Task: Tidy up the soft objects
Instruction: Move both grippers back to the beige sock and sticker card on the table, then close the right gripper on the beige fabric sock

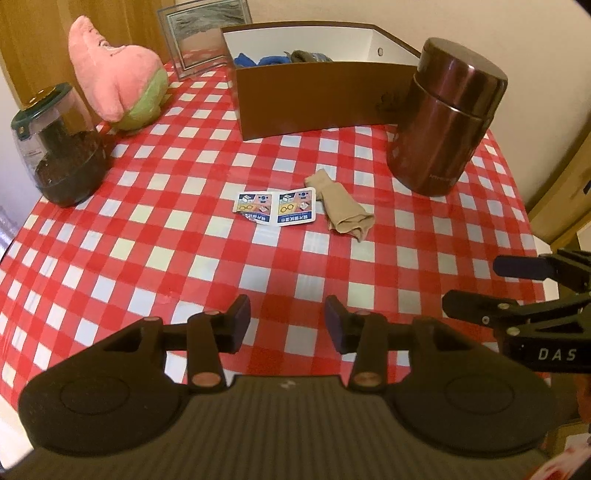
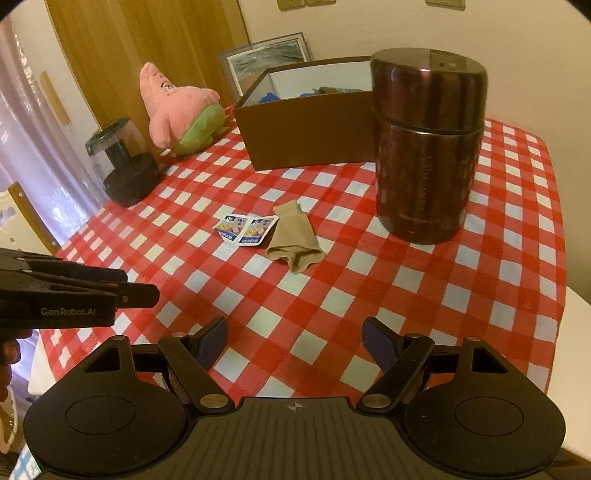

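Note:
A crumpled beige sock lies on the red-and-white checked tablecloth, mid-table. A pink star plush toy sits at the back left. Behind the sock stands a brown box holding blue and grey soft items. My left gripper hovers open and empty over the near cloth, short of the sock. Open and empty too, my right gripper is wider. Each gripper shows at the other view's edge, the right gripper and the left gripper.
A tall dark brown metal canister stands right of the sock. Two small printed packets lie left of it. A clear jar with a dark base sits far left. A framed picture leans behind the box.

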Action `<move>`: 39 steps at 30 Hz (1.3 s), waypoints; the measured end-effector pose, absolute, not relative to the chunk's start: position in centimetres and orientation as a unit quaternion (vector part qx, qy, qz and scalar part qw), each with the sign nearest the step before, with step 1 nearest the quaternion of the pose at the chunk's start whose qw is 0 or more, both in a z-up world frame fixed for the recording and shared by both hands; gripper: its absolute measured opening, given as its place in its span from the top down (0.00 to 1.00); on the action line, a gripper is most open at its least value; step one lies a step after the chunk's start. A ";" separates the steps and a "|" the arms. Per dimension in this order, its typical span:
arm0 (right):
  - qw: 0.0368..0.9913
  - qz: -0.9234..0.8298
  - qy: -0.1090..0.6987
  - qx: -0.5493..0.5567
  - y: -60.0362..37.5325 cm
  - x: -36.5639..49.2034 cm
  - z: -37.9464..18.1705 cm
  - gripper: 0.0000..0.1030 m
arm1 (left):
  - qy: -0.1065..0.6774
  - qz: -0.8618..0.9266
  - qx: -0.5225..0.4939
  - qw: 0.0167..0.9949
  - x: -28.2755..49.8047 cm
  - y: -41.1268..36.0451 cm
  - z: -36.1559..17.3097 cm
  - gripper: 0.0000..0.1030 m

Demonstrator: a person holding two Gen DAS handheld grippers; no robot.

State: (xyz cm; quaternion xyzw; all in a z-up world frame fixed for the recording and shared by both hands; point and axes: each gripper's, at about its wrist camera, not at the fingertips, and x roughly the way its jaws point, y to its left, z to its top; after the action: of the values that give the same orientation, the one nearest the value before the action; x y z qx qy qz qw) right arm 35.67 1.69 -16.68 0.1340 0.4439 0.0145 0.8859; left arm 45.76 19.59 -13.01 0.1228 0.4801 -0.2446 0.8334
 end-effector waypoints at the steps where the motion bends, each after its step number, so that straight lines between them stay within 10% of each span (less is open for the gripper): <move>1: 0.887 0.013 0.442 0.134 1.8 35.8 -16.9 0.22 | 0.476 -0.248 0.125 0.834 45.9 19.5 -13.2 0.60; 39: 0.915 0.030 0.398 -0.050 4.7 45.6 -25.7 0.38 | 0.420 -0.302 0.204 0.831 52.8 16.6 -21.3 0.61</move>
State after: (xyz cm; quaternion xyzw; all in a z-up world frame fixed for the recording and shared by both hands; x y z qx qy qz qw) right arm 45.64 4.69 -25.75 -0.0496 0.3984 0.0302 0.9154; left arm 52.78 16.59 -21.33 0.2042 0.4204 -0.3017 0.8310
